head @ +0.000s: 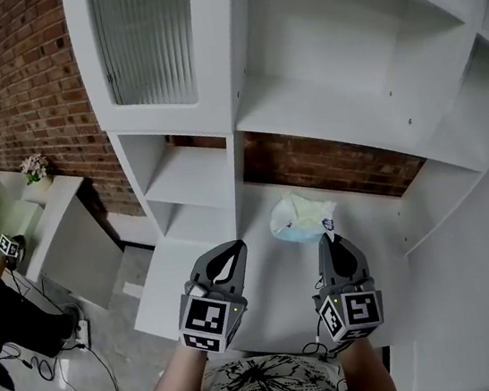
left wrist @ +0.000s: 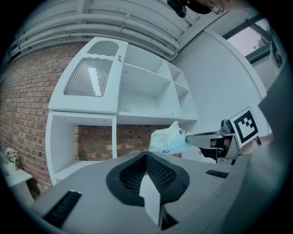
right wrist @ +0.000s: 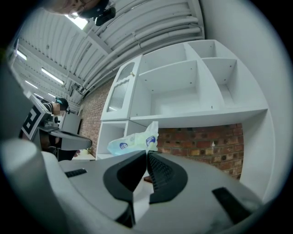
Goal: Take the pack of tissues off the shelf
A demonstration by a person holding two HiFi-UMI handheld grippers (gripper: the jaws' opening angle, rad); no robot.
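The pack of tissues [head: 300, 218], pale blue and white plastic, hangs just above the wide white shelf board [head: 265, 277] in front of the brick back wall. My right gripper [head: 327, 240] is shut on the pack's near edge. In the right gripper view the pack [right wrist: 132, 140] sticks up from the pinched jaw tips [right wrist: 146, 153]. The left gripper view shows the pack [left wrist: 167, 139] held off the board by the right gripper [left wrist: 190, 139]. My left gripper [head: 230, 253] hovers to the left of the pack, apart from it. Its jaws [left wrist: 146, 157] are shut with nothing between them.
The white shelf unit [head: 331, 105] rises ahead, with a ribbed-glass door [head: 146, 41] at the upper left and open compartments [head: 192, 175] below. A brick wall [head: 14, 96] stands behind. At the far left are a white side table with a flower pot [head: 35, 167] and floor cables [head: 79, 367].
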